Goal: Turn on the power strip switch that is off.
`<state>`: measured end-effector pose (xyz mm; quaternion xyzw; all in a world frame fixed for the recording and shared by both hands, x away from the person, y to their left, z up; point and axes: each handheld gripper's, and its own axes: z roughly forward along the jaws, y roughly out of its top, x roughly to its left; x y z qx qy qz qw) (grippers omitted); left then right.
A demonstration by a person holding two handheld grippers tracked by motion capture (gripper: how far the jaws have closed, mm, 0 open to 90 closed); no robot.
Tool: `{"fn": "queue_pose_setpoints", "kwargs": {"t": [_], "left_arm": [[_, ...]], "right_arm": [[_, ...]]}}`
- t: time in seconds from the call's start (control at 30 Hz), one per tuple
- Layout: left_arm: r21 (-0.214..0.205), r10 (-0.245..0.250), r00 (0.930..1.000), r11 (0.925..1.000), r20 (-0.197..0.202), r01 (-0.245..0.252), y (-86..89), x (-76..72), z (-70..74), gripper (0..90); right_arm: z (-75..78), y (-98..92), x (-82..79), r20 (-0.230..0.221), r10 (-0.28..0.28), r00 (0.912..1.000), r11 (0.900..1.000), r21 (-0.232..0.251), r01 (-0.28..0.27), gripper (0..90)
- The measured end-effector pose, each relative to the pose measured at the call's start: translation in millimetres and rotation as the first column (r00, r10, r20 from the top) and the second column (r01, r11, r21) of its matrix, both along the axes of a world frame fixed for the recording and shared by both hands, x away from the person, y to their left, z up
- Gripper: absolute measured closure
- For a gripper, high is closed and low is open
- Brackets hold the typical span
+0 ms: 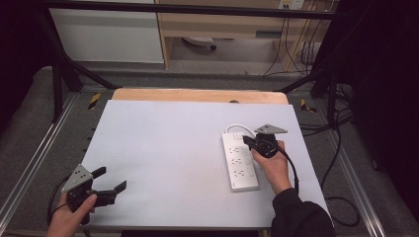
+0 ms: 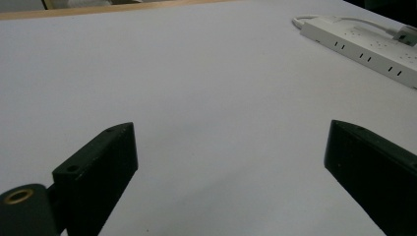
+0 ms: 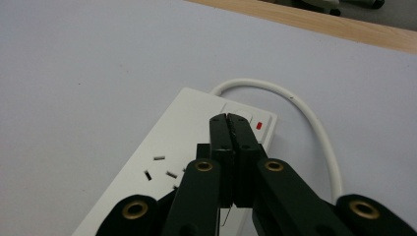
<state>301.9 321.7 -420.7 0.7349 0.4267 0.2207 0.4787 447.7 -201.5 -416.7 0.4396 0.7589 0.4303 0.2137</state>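
Observation:
A white power strip (image 1: 239, 165) lies on the right half of the white table top (image 1: 168, 143), its cable (image 1: 237, 127) looping from the far end. In the right gripper view the strip (image 3: 182, 128) shows a red indicator (image 3: 259, 126) beside a white switch at that end. My right gripper (image 1: 245, 142) is shut with nothing held, and its joined tips (image 3: 229, 118) sit right over the switch. My left gripper (image 1: 111, 178) hovers open and empty near the front left corner, far from the strip (image 2: 364, 49). Its jaws stand wide apart (image 2: 231, 132).
A wooden table edge (image 1: 197, 95) runs along the back. Black frame bars (image 1: 59, 74) stand at both far corners. Loose cables (image 1: 341, 143) trail over the floor to the right of the table.

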Motion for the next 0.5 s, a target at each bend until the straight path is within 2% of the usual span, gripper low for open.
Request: {"fn": "queue_pose_setpoints", "kwargs": {"t": [0.5], "left_arm": [[0.001,-0.001,1.0000,1.0000,0.001,0.001,-0.2,0.0,0.1,6.0]], "right_arm": [[-15.9,1.8,-0.8,-0.033,-0.014,0.9993,0.9998,-0.017,0.014,90.0]]}}
